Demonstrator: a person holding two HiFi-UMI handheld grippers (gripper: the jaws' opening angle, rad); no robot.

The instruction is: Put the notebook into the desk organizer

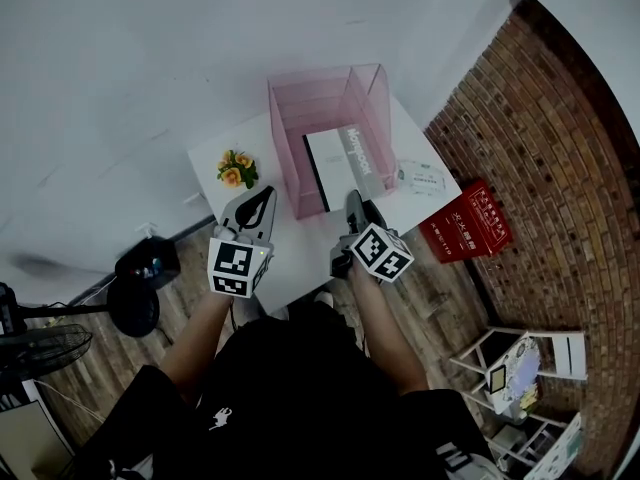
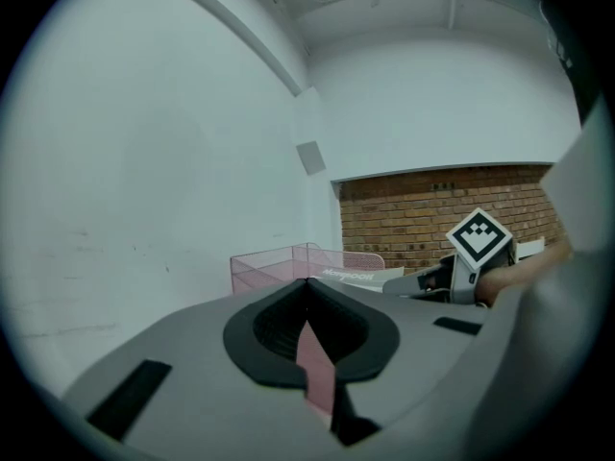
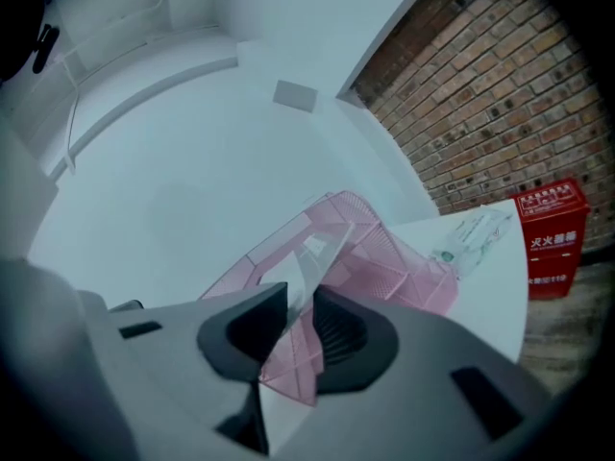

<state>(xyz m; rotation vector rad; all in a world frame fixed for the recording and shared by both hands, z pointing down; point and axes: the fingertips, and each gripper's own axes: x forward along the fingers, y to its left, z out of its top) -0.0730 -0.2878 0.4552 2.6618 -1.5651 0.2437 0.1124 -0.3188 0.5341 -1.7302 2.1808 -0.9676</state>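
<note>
A pink mesh desk organizer (image 1: pixel 288 148) stands on the white table (image 1: pixel 300 258). The notebook (image 1: pixel 335 163), with white pages and a dark printed cover, lies inside it. My right gripper (image 1: pixel 353 199) hovers at the organizer's near edge. In the right gripper view its jaws (image 3: pixel 300 291) stand a little apart, and the organizer (image 3: pixel 384 257) and the notebook's pale edge (image 3: pixel 312 253) show through the gap without the pads pressing on them. My left gripper (image 1: pixel 264 195) sits left of the organizer's front corner. Its tips (image 2: pixel 307 284) meet and hold nothing. The organizer (image 2: pixel 274 262) lies beyond them.
A small pot of yellow and orange flowers (image 1: pixel 236 168) stands on the table's left side. A clear plastic sleeve (image 1: pixel 420 178) lies right of the organizer. A red box (image 1: pixel 466 222) leans against the brick wall (image 1: pixel 540 148). A fan (image 1: pixel 40 348) stands on the floor at left.
</note>
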